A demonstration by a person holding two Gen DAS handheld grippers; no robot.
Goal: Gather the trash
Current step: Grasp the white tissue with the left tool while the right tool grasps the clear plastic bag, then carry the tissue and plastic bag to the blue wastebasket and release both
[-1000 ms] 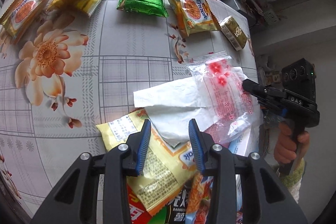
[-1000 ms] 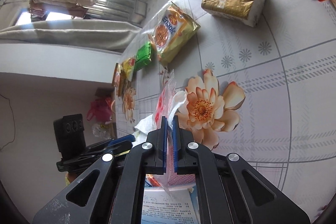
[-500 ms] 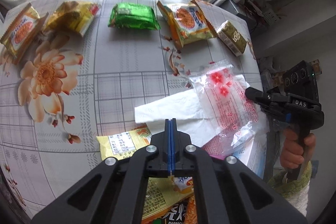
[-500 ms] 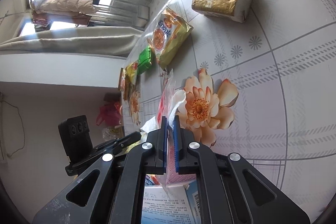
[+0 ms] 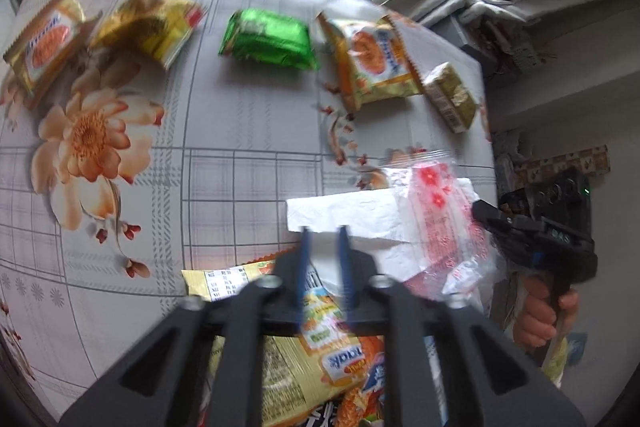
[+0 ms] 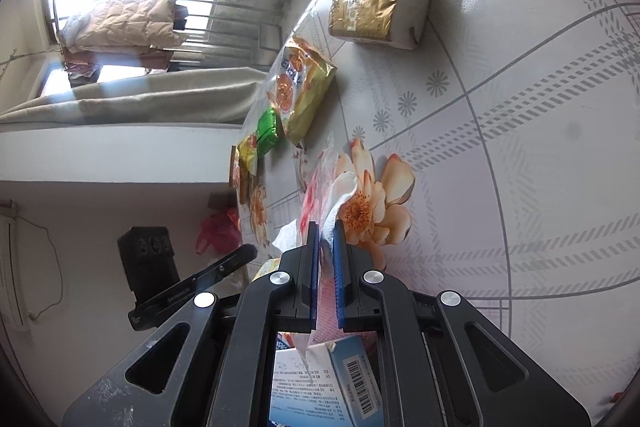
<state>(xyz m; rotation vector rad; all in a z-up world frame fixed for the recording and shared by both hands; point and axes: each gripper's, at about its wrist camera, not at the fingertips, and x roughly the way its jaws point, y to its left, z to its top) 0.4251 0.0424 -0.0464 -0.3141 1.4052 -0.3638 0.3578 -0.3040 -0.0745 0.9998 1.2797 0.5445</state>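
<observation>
A clear plastic bag with red flowers (image 5: pixel 436 223) lies at the table's right edge, over a white tissue (image 5: pixel 352 215). My right gripper (image 6: pixel 326 231) pinches the bag's edge (image 6: pixel 312 195); the jaws stand slightly apart. My left gripper (image 5: pixel 323 231) is open a little and empty, above the tissue's near edge. Below it lies a heap of snack wrappers (image 5: pixel 316 347). The right gripper also shows in the left wrist view (image 5: pixel 480 209).
Across the floral tablecloth (image 5: pixel 224 131) lie a green packet (image 5: pixel 266 39), a yellow packet (image 5: pixel 152 25), two orange snack bags (image 5: pixel 372 61) (image 5: pixel 42 39) and a gold tissue pack (image 5: pixel 450 97). A blue-and-white box (image 6: pixel 320 379) lies under my right gripper.
My left gripper shut half a second ago and has now opened a little, lifting back from the wrapper heap. My right gripper's jaws have parted slightly around the bag.
</observation>
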